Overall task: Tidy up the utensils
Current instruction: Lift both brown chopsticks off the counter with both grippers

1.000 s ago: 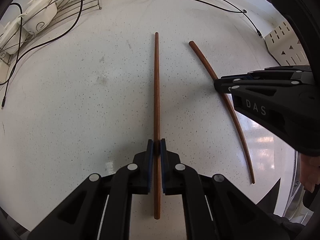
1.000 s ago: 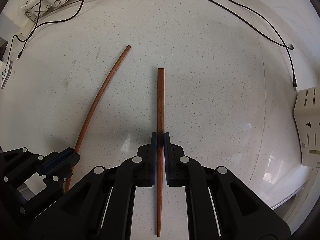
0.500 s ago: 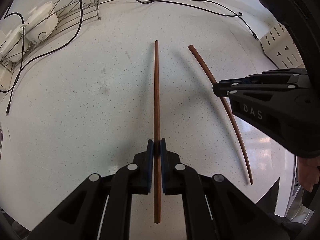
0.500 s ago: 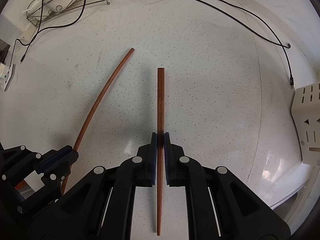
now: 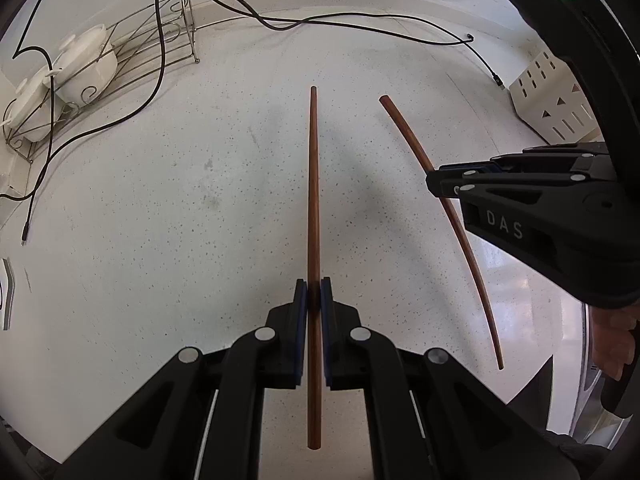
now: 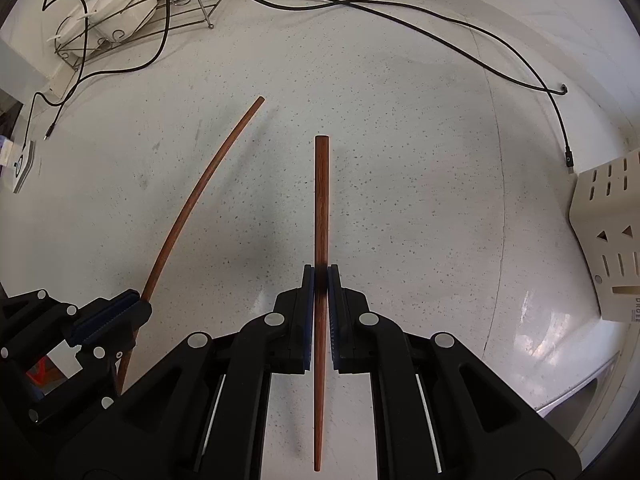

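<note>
1. While pointing down over the speckled counter (image 5: 168, 208), the left gripper (image 5: 314, 294) was clamped on one brown chopstick (image 5: 313, 184) near its middle.
2. Just beside it, the right gripper (image 6: 319, 280) clenched the second chopstick (image 6: 321, 200) likewise, both sticks clear of the counter.

We see two reddish-brown wooden chopsticks (image 5: 313, 200) (image 6: 321, 208) against a white table (image 5: 180, 220) flecked all over with small dark specks. Both grippers, the left gripper (image 5: 314, 300) and the right gripper (image 6: 320, 280), are matte black with silver rivets and dark blue ribbed pads inside the jaws; one carries pale grey letters. Black cables (image 6: 440, 40) cross the table, white lidded pots (image 5: 86, 62) sit in a grey wire rack (image 5: 160, 36), and a cream holder (image 6: 608, 240) shows dark slots and triangles.
</note>
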